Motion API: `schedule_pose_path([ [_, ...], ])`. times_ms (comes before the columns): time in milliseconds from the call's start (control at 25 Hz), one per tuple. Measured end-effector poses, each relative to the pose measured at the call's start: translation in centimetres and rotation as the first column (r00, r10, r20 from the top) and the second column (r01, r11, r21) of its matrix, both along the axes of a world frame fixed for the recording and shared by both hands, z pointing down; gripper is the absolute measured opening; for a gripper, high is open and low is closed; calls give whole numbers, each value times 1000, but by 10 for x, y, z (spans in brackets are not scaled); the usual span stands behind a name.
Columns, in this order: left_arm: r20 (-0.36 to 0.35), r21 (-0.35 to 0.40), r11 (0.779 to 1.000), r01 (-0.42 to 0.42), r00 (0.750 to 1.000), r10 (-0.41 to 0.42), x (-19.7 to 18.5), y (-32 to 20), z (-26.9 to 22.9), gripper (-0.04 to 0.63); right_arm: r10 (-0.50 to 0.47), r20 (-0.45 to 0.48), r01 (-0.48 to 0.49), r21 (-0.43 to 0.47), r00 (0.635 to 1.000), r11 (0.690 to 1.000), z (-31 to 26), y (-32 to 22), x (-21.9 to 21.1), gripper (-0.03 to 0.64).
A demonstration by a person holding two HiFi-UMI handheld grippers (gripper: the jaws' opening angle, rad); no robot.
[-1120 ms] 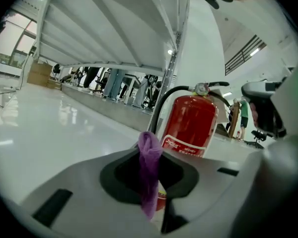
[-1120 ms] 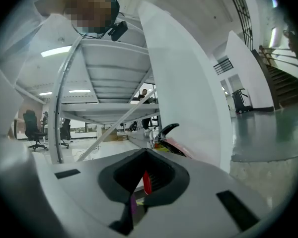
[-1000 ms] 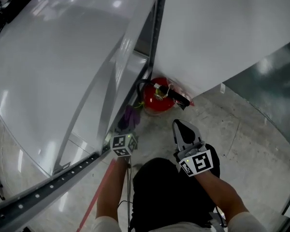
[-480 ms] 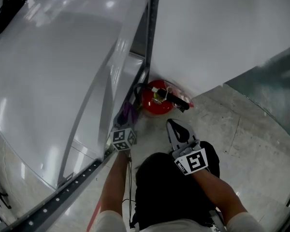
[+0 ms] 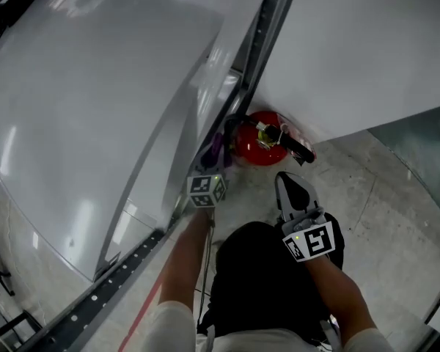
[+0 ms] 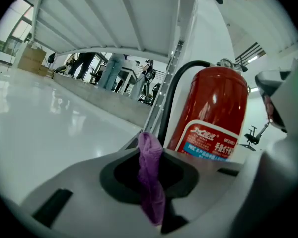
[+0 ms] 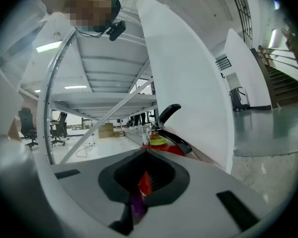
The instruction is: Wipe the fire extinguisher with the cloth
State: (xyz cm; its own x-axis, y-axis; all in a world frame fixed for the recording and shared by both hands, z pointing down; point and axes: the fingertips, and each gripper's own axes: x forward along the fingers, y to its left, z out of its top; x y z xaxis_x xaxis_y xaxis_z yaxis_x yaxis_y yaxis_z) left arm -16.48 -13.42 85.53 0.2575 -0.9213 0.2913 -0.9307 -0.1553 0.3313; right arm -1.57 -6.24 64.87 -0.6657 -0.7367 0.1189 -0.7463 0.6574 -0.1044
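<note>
A red fire extinguisher (image 5: 264,139) with a black hose and lever stands on the floor in the corner between a metal frame and a white panel. My left gripper (image 5: 214,163) is shut on a purple cloth (image 5: 216,147), just left of the extinguisher's body. In the left gripper view the cloth (image 6: 150,175) hangs pinched in my left gripper (image 6: 152,185), and the labelled extinguisher (image 6: 213,118) rises close behind it. My right gripper (image 5: 287,180) sits shut and empty, a little short of the extinguisher. Over my right gripper (image 7: 140,188) the extinguisher's lever (image 7: 166,114) shows.
A big white table top (image 5: 95,123) on a perforated metal rail (image 5: 95,299) fills the left side. A white wall panel (image 5: 352,50) stands behind the extinguisher. Concrete floor (image 5: 381,189) spreads to the right. My dark-clad knee (image 5: 249,270) is between the arms.
My left gripper has carried the purple cloth forward and down, closer to the extinguisher's side. The right gripper has stayed where it was, still shut.
</note>
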Motion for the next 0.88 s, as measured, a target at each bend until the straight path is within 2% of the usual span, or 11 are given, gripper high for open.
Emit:
schedule_pose_path([
  [280, -76, 26, 1000, 8, 997, -6, 4, -9, -6, 63, -35, 14, 35, 4, 999, 999, -4, 8, -7, 12],
  [480, -118, 35, 999, -3, 993, 7, 6, -11, -13, 60, -16, 22, 16, 6, 1000, 1000, -8, 8, 2, 12],
  [680, -132, 111, 994, 4, 991, 11, 7, -18, -47, 60, -21, 42, 21, 10, 999, 1000, -11, 7, 1, 12],
  [880, -103, 201, 979, -19, 994, 41, 4, -24, -92, 60, -47, 36, 46, 23, 998, 999, -12, 12, -4, 12],
])
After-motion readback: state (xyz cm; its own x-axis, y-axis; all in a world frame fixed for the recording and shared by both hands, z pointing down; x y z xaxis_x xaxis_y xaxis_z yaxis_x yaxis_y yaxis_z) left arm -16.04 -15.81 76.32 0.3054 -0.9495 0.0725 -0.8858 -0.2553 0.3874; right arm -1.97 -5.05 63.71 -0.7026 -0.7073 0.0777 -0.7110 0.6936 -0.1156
